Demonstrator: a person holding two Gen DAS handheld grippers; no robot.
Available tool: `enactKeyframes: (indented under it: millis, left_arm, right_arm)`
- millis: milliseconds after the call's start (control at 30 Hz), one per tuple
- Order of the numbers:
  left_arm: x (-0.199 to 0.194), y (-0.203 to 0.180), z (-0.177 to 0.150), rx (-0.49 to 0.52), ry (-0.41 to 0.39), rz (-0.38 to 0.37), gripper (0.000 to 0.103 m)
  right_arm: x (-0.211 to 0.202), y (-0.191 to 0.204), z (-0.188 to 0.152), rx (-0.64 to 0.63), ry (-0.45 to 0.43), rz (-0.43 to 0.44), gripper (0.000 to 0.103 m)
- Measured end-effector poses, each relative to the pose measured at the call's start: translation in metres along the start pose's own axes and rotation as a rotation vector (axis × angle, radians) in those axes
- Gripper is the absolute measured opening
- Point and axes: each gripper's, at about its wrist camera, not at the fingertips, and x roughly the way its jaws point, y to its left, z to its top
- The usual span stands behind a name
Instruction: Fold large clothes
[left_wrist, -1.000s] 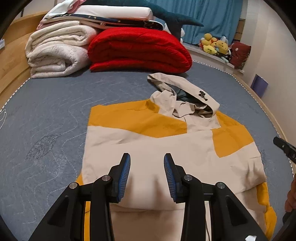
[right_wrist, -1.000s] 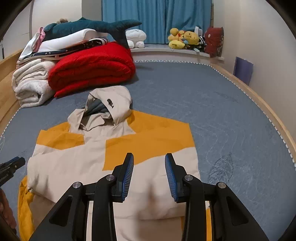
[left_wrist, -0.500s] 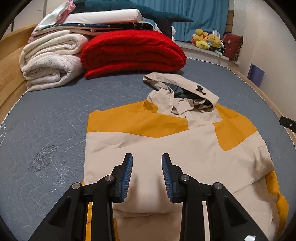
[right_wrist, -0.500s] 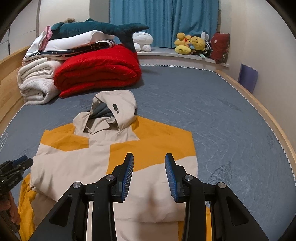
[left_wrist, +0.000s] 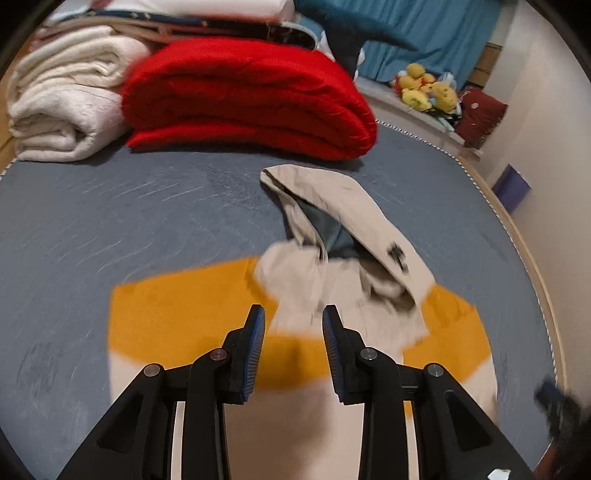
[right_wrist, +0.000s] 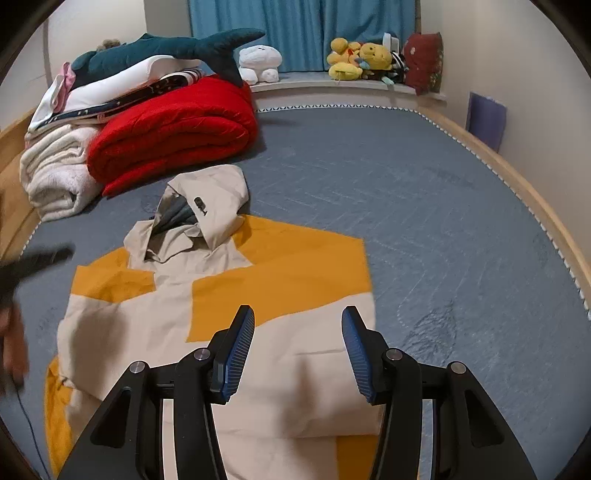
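Beige and mustard-yellow cloth fills both views: the hooded jacket lies flat on the grey-blue bed, near its front edge, hood pointing toward the red quilt and the white blankets stacked at the far side. I read the lower part as already doubled up over the body, since a straight folded edge crosses the cloth near my claws and yellow panels stick out beneath it on both sides.

My right claw hangs over the right half of that fold; its jaws have just been opening and stand spread, nothing between them. I judge that is to take the right edge next. My left claw hovers above the chest just below the rumpled hood, jaws narrowly apart, gripping nothing. That view is blurred, so fine creases there I cannot tell.
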Motion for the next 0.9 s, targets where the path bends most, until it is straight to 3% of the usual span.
enactKeyframes:
  millis: [67, 133, 200, 300, 400, 567, 767, 800, 833, 900]
  left_arm:
    - [0.031, -0.003, 0.028, 0.015, 0.013, 0.02, 0.029]
    - [0.059, -0.004, 0.05, 0.014, 0.025, 0.024, 0.029]
    - [0.083, -0.002, 0.066, -0.023, 0.049, -0.002, 0.029]
    - [0.124, 0.006, 0.09, -0.068, 0.077, 0.026, 0.029]
    - [0.155, 0.017, 0.112, -0.141, 0.095, 0.001, 0.029]
    - [0.207, 0.03, 0.133, -0.249, 0.191, -0.026, 0.032]
    - [0.245, 0.024, 0.137, -0.224, 0.26, 0.001, 0.03]
    - [0.247, 0.023, 0.137, -0.204, 0.259, 0.009, 0.023]
    - [0.245, 0.021, 0.136, -0.172, 0.254, 0.021, 0.005]
    - [0.235, 0.018, 0.133, -0.119, 0.226, 0.043, 0.001]
  right_arm:
    - [0.002, -0.005, 0.0, 0.011, 0.004, -0.009, 0.05]
    - [0.005, -0.011, 0.0, 0.041, 0.014, -0.013, 0.042]
    - [0.009, -0.014, 0.001, 0.051, 0.023, -0.013, 0.02]
    - [0.013, -0.019, 0.002, 0.071, 0.021, -0.031, 0.018]
    - [0.019, -0.02, 0.002, 0.08, 0.045, -0.014, 0.019]
    - [0.03, -0.017, 0.001, 0.085, 0.07, -0.012, 0.019]
    - [0.044, -0.014, -0.002, 0.093, 0.109, -0.002, 0.019]
    - [0.044, -0.014, -0.002, 0.093, 0.109, 0.001, 0.019]
    - [0.046, -0.013, -0.002, 0.093, 0.112, 0.003, 0.019]
    - [0.048, -0.014, -0.003, 0.097, 0.119, 0.006, 0.019]
